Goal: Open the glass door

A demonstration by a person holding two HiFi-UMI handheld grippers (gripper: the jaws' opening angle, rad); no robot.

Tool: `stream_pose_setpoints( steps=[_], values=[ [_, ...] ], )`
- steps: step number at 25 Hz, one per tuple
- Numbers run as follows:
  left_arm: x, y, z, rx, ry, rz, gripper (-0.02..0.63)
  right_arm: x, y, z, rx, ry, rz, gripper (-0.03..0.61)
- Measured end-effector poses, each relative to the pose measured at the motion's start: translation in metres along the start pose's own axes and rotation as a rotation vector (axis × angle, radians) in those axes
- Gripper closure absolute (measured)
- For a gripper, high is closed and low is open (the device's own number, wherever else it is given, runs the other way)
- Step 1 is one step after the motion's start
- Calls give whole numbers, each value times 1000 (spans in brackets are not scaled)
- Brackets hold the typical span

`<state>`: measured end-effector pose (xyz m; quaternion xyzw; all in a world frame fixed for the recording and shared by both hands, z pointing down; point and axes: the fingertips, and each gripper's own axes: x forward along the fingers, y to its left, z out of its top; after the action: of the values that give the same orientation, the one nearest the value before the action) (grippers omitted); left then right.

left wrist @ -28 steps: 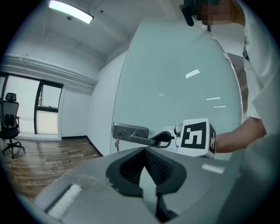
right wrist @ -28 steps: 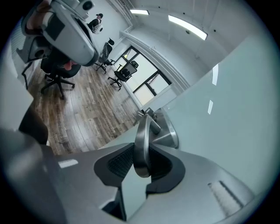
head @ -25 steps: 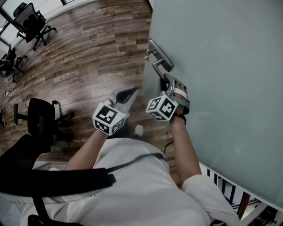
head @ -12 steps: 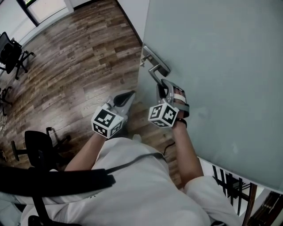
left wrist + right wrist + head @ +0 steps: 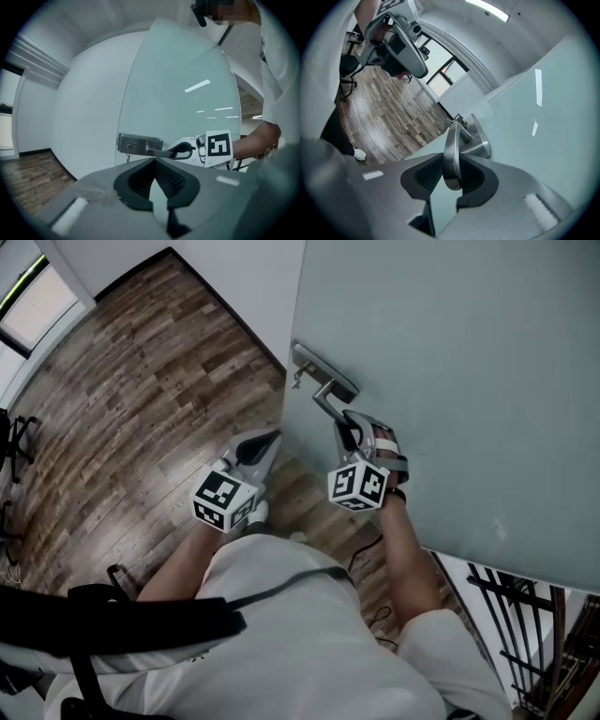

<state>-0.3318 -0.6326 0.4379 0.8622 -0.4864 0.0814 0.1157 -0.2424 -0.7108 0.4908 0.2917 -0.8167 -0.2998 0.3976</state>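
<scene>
Door handle (image 5: pixel 451 145), clamped in right gripper (image 5: pixel 451 180), left gripper (image 5: pixel 154 161) closed, apart

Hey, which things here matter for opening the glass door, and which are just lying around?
In the job: glass door; lever handle; lock plate; right gripper, clamped on the lever handle.
Just about: left gripper, holding nothing; wood floor; office chair; railing.

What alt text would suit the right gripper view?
The right hand-held gripper grips the metal door handle on the frosted glass door. Wooden floor lies beyond, with the left hand-held gripper at upper left.
</scene>
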Motion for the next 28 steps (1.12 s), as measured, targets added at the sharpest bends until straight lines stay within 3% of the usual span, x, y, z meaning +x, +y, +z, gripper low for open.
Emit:
stream_pose_setpoints(
  steps=[15,28],
  values=[
    [0,6,-5,68,16,-242,609,-1,2,4,39,93,-93,476],
    [-6,16,-16,100,9,-273,609,9,3,-6,42,147,-137,477]
  ],
)
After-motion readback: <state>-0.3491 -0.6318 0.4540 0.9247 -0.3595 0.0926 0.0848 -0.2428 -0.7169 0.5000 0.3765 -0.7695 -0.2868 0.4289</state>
